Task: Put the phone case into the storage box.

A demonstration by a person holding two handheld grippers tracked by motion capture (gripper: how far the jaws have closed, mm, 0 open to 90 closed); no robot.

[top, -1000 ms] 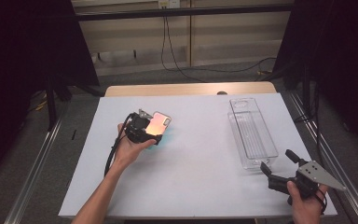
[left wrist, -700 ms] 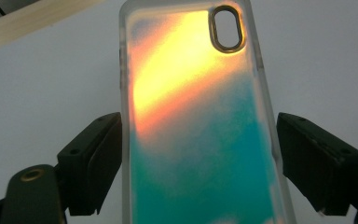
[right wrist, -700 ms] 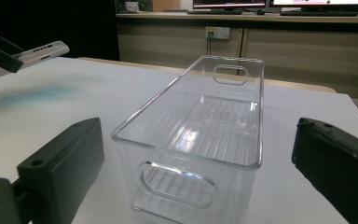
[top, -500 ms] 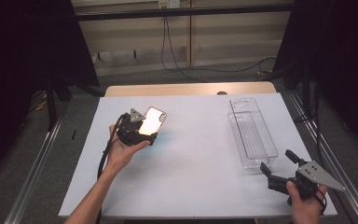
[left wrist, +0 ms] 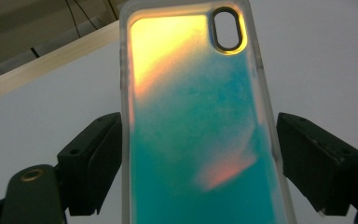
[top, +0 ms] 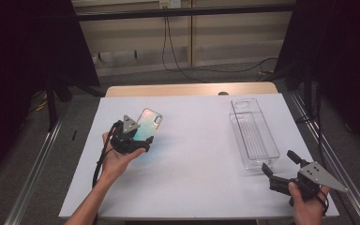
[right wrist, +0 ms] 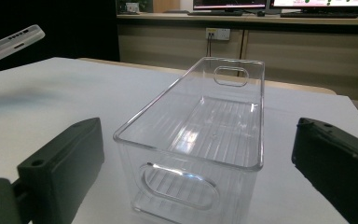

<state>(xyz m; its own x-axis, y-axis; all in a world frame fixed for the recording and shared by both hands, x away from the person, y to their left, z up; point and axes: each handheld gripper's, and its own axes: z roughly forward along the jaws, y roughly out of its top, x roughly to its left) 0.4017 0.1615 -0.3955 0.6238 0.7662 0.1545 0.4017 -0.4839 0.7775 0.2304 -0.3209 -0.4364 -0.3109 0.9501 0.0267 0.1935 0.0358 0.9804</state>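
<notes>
Left gripper [top: 143,140] fingers clamp phone case [top: 145,125] by its long edges, above open white surface [top: 197,154]. Right gripper [top: 283,166] fingers wide, near clear bin [top: 253,133].

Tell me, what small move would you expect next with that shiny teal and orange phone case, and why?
Probably carry it rightward toward the clear plastic bin. The left gripper holds the iridescent teal and orange phone case by its sides, lifted off the white table, while the bin stands empty and the right gripper waits open beside it.
</notes>
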